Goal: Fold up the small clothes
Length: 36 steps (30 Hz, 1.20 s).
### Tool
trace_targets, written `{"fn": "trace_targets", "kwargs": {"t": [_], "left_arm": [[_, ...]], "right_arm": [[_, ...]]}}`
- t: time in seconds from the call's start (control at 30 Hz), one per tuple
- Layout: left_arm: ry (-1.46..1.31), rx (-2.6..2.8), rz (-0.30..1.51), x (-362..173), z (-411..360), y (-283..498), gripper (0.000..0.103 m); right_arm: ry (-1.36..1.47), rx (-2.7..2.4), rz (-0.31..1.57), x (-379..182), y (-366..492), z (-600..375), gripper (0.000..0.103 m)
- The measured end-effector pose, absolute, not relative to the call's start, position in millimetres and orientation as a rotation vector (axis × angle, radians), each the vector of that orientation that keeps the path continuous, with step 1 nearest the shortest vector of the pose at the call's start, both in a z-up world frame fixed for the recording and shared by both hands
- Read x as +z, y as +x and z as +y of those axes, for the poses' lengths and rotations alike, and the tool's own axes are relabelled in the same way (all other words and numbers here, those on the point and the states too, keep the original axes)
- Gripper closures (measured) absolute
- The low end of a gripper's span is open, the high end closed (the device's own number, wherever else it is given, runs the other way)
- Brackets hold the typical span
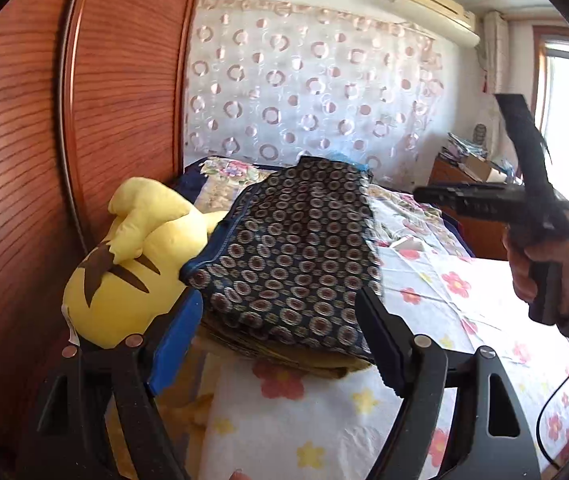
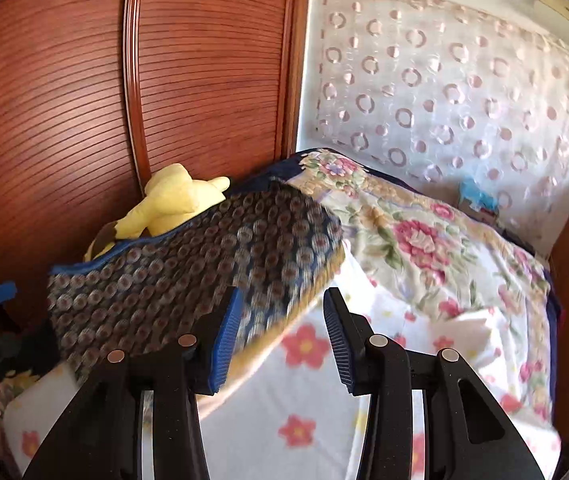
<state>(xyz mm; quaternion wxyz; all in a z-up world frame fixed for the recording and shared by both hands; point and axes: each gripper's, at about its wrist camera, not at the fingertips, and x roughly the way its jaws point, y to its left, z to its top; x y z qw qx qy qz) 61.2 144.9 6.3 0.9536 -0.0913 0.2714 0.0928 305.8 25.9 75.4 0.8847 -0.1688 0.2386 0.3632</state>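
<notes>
A dark blue garment with a ring pattern (image 1: 296, 248) lies folded on top of a small pile of clothes on the bed; it also shows in the right wrist view (image 2: 188, 276). My left gripper (image 1: 276, 340) is open, its fingers either side of the near edge of the pile, holding nothing. My right gripper (image 2: 280, 340) is open and empty, just off the garment's near right corner. In the left wrist view the right gripper (image 1: 436, 194) is held up in the air at the right by a hand.
A yellow plush toy (image 1: 124, 264) lies left of the pile against the wooden wardrobe door (image 1: 84, 120). The flowered bedsheet (image 1: 444, 288) spreads to the right. A flowered quilt (image 2: 424, 240) lies behind. A wooden bedside cabinet (image 1: 456, 184) stands far right.
</notes>
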Motion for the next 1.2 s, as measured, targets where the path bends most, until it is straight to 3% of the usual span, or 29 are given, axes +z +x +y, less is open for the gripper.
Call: {"fn": "trace_targets", "kwargs": {"t": [0.3,0.77,1.2], "left_arm": [[-0.143,0.144,0.554,9,98,57,0.024],[-0.066,0.041,0.543,20,16,54,0.024],[-0.048,-0.037,0.524,46,-29,54,0.024]], "right_arm": [[-0.232,0.704,0.473,62,222,-62,0.037],[-0.1,0.537,0.418,56,101,-170,0.031],[-0.026,0.428,0.35,63,25,-204,0.031]]}}
